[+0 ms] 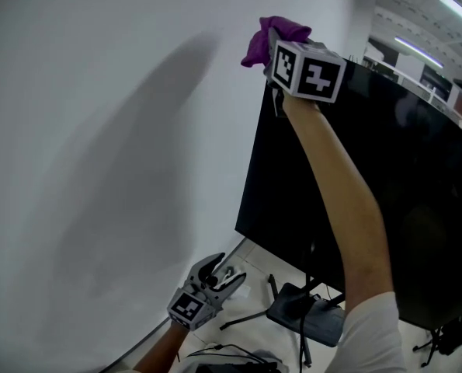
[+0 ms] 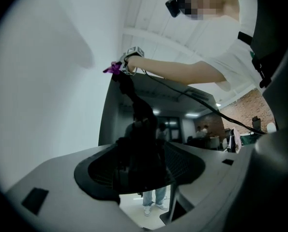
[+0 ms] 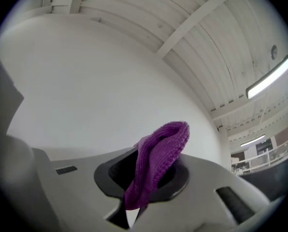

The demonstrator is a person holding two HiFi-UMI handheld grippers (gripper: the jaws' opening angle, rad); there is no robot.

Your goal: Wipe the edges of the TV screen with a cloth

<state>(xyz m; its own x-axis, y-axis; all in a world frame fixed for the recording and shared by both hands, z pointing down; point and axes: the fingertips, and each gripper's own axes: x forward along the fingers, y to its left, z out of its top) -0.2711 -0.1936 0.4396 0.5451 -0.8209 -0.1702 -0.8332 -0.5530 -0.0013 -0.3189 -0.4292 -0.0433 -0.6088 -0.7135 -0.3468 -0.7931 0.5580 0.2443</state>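
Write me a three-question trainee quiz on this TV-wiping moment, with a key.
1. True or false: the right gripper is shut on the purple cloth.
2. The cloth sits at the TV screen's: A) top corner near the wall, B) bottom edge, C) centre.
3. Which gripper holds nothing?
Key: 1 true; 2 A; 3 the left gripper, held low.
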